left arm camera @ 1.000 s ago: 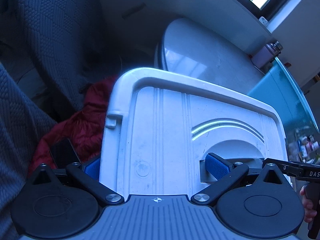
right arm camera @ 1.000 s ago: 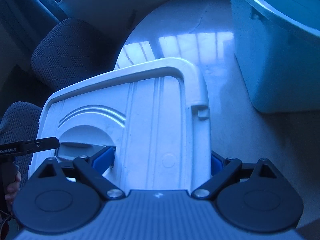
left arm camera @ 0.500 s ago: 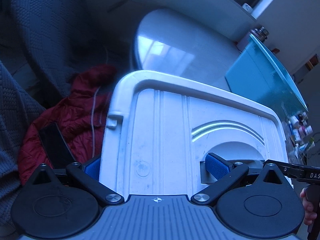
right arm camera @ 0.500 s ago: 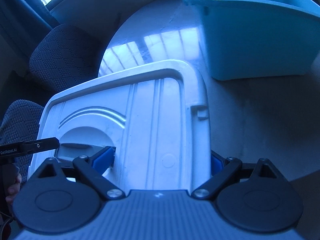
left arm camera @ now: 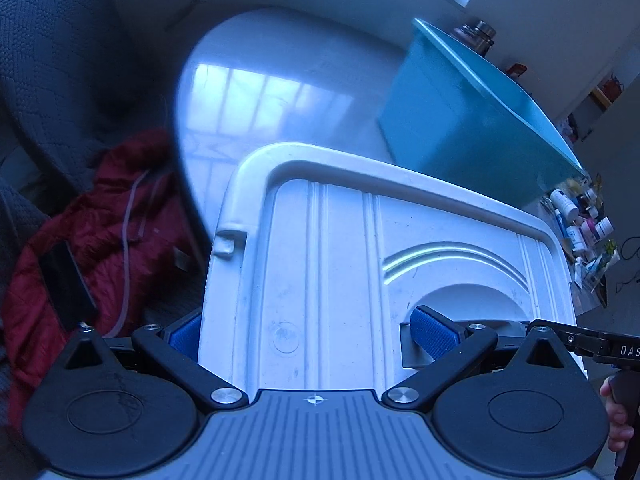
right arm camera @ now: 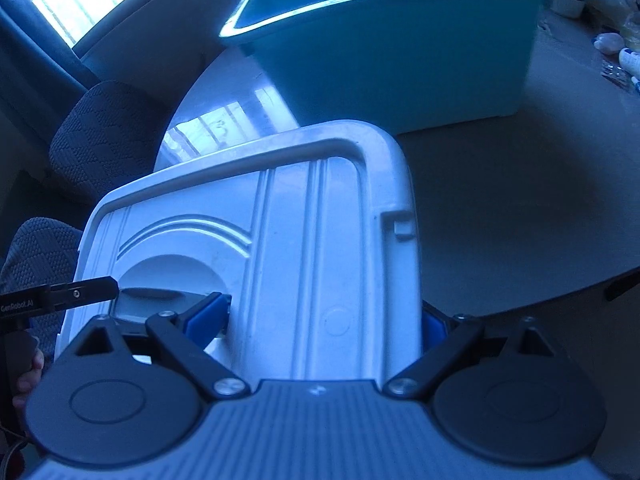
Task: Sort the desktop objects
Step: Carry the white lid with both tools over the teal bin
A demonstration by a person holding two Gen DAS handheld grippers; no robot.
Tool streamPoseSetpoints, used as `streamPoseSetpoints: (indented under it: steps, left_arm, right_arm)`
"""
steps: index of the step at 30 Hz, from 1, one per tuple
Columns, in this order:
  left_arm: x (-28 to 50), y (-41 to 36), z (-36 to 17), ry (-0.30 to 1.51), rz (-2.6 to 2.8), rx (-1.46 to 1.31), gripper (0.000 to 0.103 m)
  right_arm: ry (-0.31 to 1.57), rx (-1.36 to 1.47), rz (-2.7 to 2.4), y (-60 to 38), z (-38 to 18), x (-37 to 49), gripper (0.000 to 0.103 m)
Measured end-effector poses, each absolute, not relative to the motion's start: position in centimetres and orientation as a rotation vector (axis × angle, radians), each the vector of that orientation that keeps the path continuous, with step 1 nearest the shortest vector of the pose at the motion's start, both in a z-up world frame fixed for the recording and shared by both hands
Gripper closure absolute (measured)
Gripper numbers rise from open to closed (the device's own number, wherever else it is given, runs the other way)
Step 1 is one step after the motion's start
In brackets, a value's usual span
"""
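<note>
Both hands have carried the white lid (left arm camera: pixel 332 272) across toward the teal bin (left arm camera: pixel 472 120), which a second ago sat at the edge of each view and now fills the upper part of both; the grip on the lid looks unchanged.

On the far left of the left wrist view, a red jacket (left arm camera: pixel 100 248) lies on a dark seat beside the round tabletop (left arm camera: pixel 280 88). The left tongs (left arm camera: pixel 312 332) stand spread wide across one half of the lid. Their left blue pad (left arm camera: pixel 186 336) sits against the lid's outer edge, and their right blue pad (left arm camera: pixel 432 332) is tucked into the recessed handle pocket at the lid's middle, so these tongs are clamped on the lid. Past the bin's right end, small bottles (left arm camera: pixel 576 224) are clustered on the tabletop.

In the right wrist view, the right tongs (right arm camera: pixel 328 320) hold the lid's other half in the same way. Their left pad (right arm camera: pixel 208 316) is in the handle pocket and their right pad (right arm camera: pixel 432 328) is against the outer rim, jaws wide and pressed on the plastic. The lid is lifted clear of the tabletop, tilted up away from the cameras, with its far edge near the bin's near wall but apart from it. The bin stands upright on the tabletop, open at the top.
</note>
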State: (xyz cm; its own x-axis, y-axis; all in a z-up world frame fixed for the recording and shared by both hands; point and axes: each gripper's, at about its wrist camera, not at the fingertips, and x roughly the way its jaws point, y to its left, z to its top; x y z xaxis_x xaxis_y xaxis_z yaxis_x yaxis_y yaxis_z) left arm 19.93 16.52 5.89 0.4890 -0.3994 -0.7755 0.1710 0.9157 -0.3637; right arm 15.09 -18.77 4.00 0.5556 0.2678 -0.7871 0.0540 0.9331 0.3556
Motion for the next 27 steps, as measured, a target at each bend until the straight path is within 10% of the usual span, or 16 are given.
streamPoseSetpoints:
  steps: [27]
  left_arm:
    - [9.7, -2.3, 8.4, 0.948, -0.252, -0.276, 0.000]
  right_arm:
    - [0.925, 0.327, 0.197, -35.4, 3.7, 8.9, 0.008]
